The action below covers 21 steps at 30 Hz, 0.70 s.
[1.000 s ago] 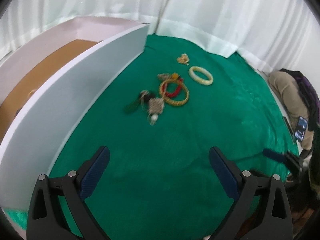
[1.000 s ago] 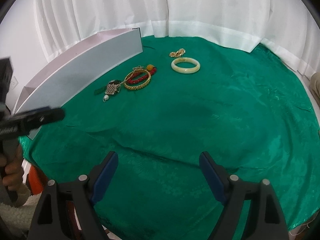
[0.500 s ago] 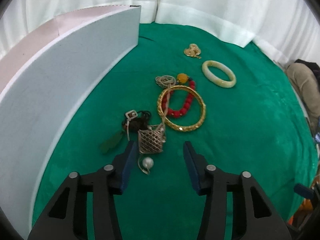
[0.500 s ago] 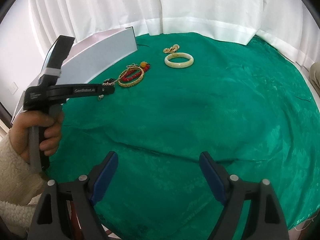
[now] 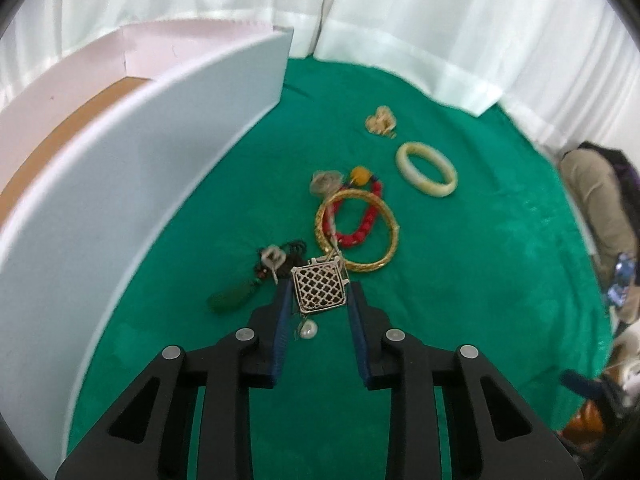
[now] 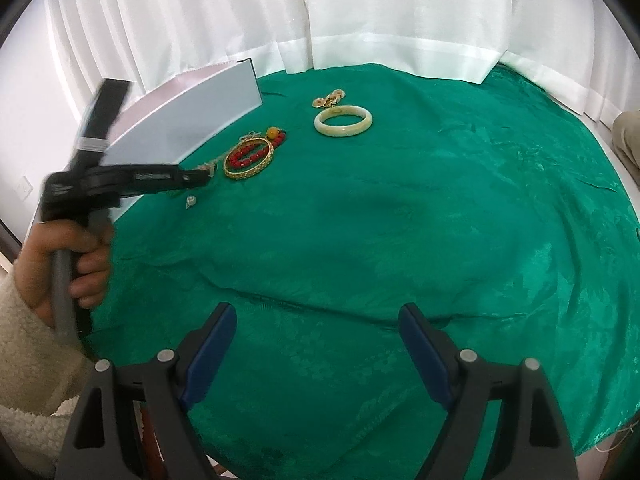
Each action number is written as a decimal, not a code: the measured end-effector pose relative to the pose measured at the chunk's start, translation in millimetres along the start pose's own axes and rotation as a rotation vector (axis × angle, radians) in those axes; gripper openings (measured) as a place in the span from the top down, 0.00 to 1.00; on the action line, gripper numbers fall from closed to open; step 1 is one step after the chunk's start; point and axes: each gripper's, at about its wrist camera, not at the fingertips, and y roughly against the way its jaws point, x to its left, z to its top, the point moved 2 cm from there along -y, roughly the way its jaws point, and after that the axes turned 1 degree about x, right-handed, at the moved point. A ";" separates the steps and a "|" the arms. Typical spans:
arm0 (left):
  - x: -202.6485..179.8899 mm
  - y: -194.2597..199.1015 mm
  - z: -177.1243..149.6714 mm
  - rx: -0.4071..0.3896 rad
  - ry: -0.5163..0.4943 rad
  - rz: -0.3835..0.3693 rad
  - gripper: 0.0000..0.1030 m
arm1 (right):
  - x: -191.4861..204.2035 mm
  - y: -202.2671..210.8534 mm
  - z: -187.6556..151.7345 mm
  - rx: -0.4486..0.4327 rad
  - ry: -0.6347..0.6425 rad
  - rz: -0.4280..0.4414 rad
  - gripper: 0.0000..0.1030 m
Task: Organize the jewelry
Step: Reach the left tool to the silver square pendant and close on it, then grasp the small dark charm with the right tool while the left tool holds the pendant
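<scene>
Left gripper [image 5: 319,294]: fingers clamped on lattice pendant [image 5: 319,290]; gold bangle [image 5: 357,232] at its 1 o'clock. Right gripper [image 6: 318,346]: fingers apart over green cloth [image 6: 400,220].

Square lattice pendant [image 5: 319,290] with pearl drop [image 5: 308,329], flat beside gold bangle [image 5: 357,233].

The only lettering sits on the side of the left gripper [image 6: 204,178] as seen from the right wrist camera: a short run of pale print along its black body, too blurred to read. A phone [image 5: 618,284] at the right edge of the left wrist view shows a lit screen, but no words can be made out on it. Nothing else carries any text.
</scene>
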 end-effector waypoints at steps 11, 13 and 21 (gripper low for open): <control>24.7 80.1 11.2 -0.111 0.078 -0.088 0.75 | 6.3 -3.8 4.6 0.014 0.010 0.038 0.18; 31.1 88.8 10.0 -0.119 0.092 -0.091 0.75 | 5.8 -4.3 8.7 0.017 0.006 0.048 0.18; 45.1 112.2 2.0 -0.136 0.133 -0.115 0.75 | 7.5 -9.0 28.4 0.035 0.017 0.060 0.18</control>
